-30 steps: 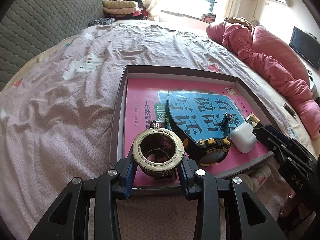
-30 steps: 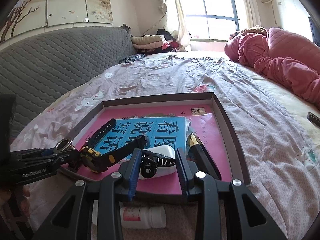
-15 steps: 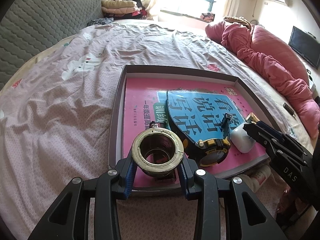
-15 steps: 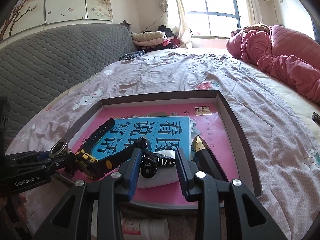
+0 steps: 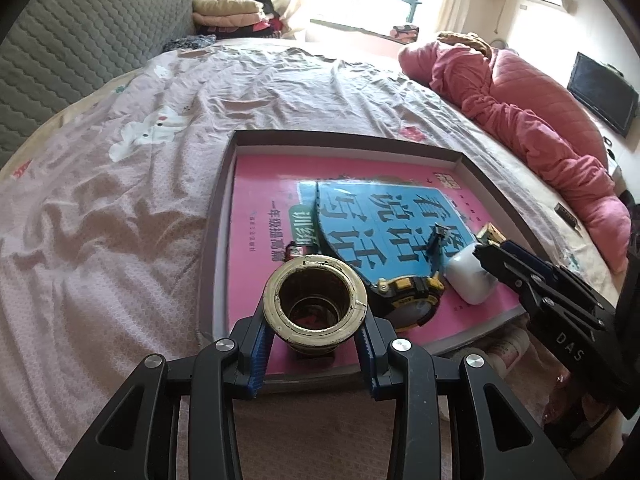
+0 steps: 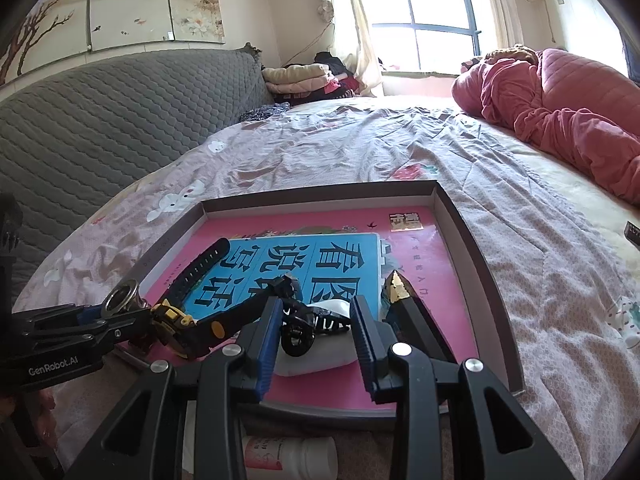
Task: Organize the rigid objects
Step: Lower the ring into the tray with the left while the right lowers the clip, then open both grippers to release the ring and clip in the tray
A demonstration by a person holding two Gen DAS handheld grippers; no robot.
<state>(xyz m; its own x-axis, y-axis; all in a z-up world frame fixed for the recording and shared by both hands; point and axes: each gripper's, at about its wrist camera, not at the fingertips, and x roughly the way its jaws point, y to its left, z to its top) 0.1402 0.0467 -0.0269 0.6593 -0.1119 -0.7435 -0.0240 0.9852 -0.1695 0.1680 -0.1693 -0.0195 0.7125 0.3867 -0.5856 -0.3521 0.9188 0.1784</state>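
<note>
Squarely between the blue-padded fingers of the left gripper (image 5: 316,346) sits a brass ring (image 5: 315,307) — an open metal cylinder with a worn gold rim, upright, its mouth facing up. Both pads press its sides, so the left claw is clamped on it, over the near edge of a shallow brown tray (image 5: 218,200). In the right wrist view the same ring (image 6: 122,300) shows small at the tip of the left gripper (image 6: 132,316), off to the left of the right claw.

Just ahead and to the right of the ring lies a black-and-yellow watch (image 5: 408,294), its strap curving away across the blue panel of a pink book (image 5: 264,188) that lines the tray floor. Beyond the watch, further right, a white earbud case (image 5: 468,282) rests on the book, with the right gripper's (image 5: 486,252) tips at its top.

From the right wrist camera, the right gripper (image 6: 314,320) has its fingers apart on either side of the white case (image 6: 316,354), not touching it; a black hair clip (image 6: 304,330) lies on the case between them. A dark gold-tipped object (image 6: 400,300) stands just right of the right finger. Below the claw, outside the tray's near wall, a white bottle (image 6: 292,458) lies on its side on the pink bedsheet (image 6: 360,148).
</note>
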